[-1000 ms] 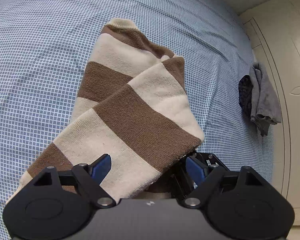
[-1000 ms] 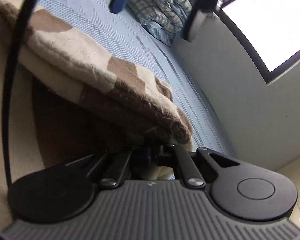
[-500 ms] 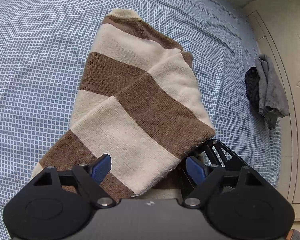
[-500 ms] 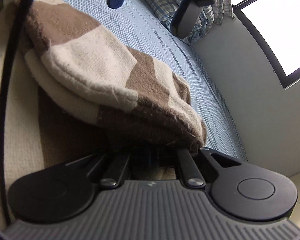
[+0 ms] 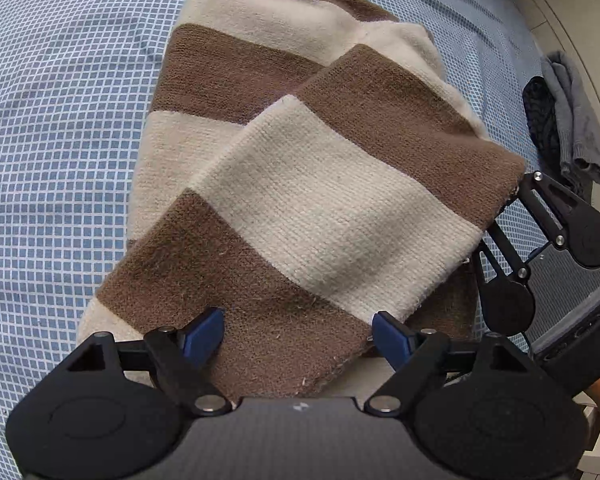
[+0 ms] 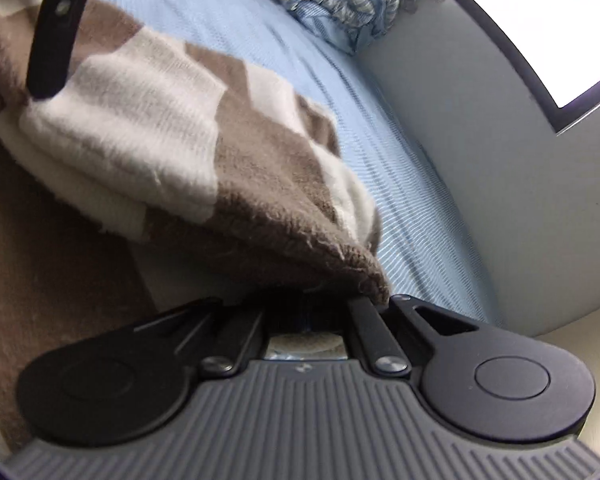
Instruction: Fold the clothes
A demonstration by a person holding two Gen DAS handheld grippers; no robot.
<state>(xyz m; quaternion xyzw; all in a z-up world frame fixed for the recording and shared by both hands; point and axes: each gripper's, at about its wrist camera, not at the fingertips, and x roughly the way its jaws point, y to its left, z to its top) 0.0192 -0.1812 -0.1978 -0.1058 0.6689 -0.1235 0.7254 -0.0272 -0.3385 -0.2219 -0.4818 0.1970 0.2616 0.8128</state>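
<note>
The left gripper (image 5: 298, 330) stood wide open over the striped sweater (image 5: 320, 184) on the bed (image 5: 60, 120); at three o'clock, the right gripper (image 5: 496, 216) pinched its edge, fingers fully closed.

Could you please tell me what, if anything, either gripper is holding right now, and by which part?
The right gripper is shut on the striped sweater, near a brown corner of its folded-over layer. The left gripper holds nothing; its jaws stand open above the sweater.

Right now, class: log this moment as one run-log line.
stage: folding striped sweater on bed | left gripper: open, astride folded edge | right gripper: shut on sweater corner
</note>
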